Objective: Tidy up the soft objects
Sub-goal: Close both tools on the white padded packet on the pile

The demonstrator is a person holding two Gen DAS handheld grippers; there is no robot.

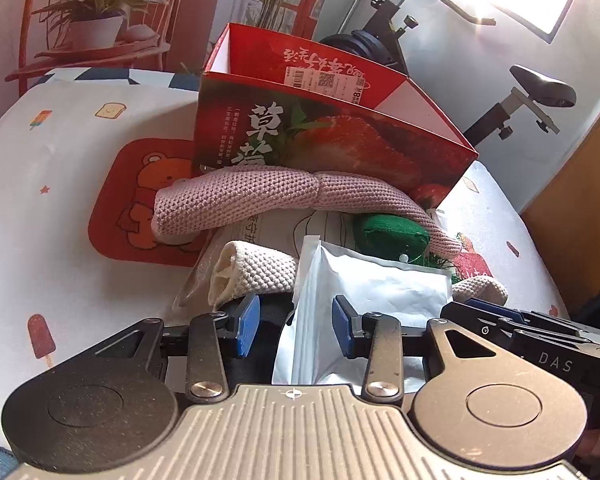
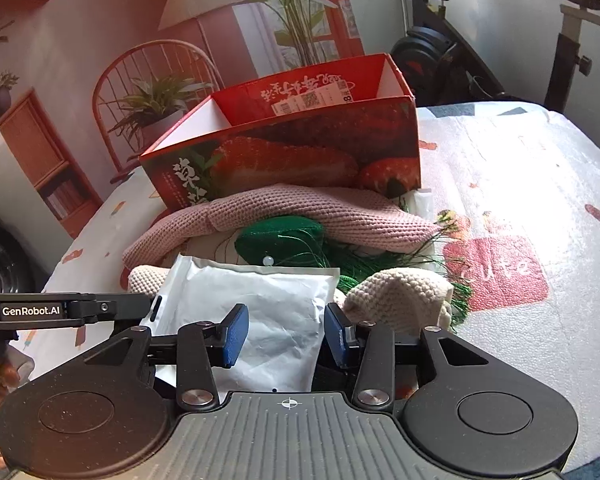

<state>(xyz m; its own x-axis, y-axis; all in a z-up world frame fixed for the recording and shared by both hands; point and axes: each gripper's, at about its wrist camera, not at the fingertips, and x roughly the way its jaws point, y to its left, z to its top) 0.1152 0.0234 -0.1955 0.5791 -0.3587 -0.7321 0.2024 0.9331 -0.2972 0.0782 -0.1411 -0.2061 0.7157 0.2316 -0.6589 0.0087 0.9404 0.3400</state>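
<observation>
**Soft objects heaped before an open carton, both grippers at the white pouch.**

The left gripper (image 1: 296, 326) and right gripper (image 2: 286, 332) each stood with blue pads spread apart, the white pouch (image 2: 256, 304) lying between the fingers but not visibly pinched. The pouch rested on the pile's near side, in front of a pink knitted piece (image 2: 300, 212), a green plush item (image 2: 280, 240) and cream knitted pieces (image 2: 400, 292). Behind them stood the red strawberry box (image 2: 300, 148) on the printed tablecloth (image 2: 520, 184).
</observation>
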